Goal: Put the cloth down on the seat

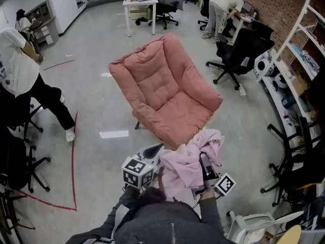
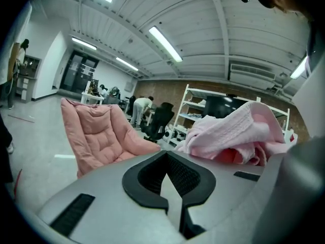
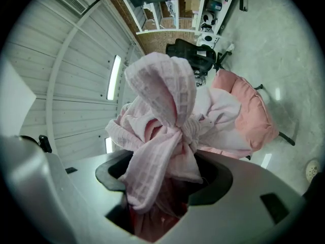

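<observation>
The pink cloth was bunched in my right claw, whose jaws were clamped on its gathered folds. It was held in the air just off the front edge of the armchair's seat, above the floor. My left claw sat close beside the cloth, jaws together on nothing.

Glossy grey floor under a pink armchair, red tape line alongside
</observation>
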